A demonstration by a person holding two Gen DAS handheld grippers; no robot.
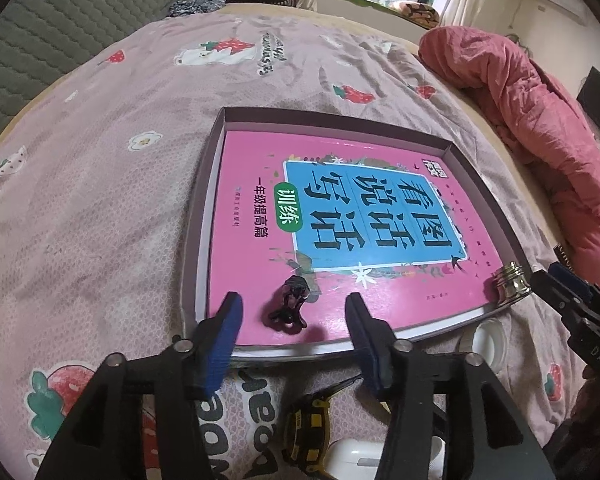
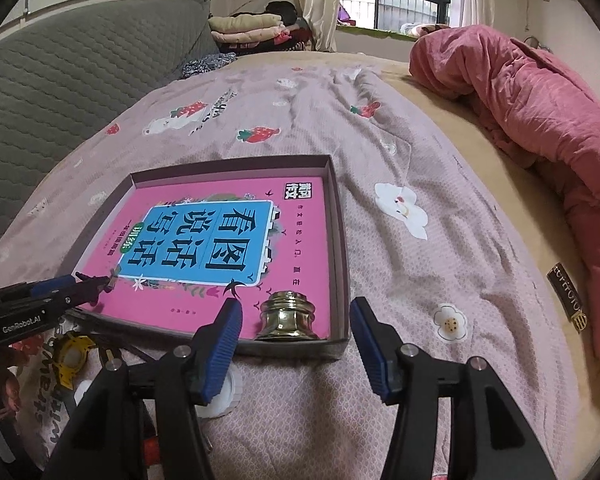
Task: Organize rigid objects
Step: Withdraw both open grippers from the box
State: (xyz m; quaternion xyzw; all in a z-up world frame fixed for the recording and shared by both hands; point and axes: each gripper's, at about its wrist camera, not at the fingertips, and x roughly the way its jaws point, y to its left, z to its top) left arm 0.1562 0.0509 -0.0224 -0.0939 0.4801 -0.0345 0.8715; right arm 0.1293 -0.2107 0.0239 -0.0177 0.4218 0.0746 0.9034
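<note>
I have both grippers angled down over a shallow grey cardboard box [image 1: 198, 216] that lies on the bed, on a pink quilt cover printed with strawberries [image 1: 100, 160]. A pink book with a blue title panel [image 1: 340, 208] fills the floor of the box.

From the left wrist view, the left gripper [image 1: 294, 314] has its blue-padded fingers [image 1: 230, 320] apart, clamped on nothing. A small black glossy figurine [image 1: 290, 304] rests on the book cover between them, touching neither pad, near the box's 6 o'clock wall. A yellow-and-black tape measure [image 1: 306, 428] lies on the quilt just outside that wall, under the gripper, with a white plastic object [image 1: 350, 458] beside it.

From the right wrist view, the right gripper [image 2: 296, 320] also has its fingers [image 2: 228, 324] apart and empty. A shiny gold metal threaded cap [image 2: 287, 316] stands upright on the book in the box's corner at about 5 o'clock, between the two pads and clear of both. A white round lid [image 2: 224, 396] sits on the quilt just outside the box, partly hidden behind the left-hand finger.

A rumpled pink padded duvet [image 2: 540, 120] is heaped at 2 o'clock, well apart from the box, and a grey quilted headboard [image 2: 60, 80] rises at 10 o'clock.
</note>
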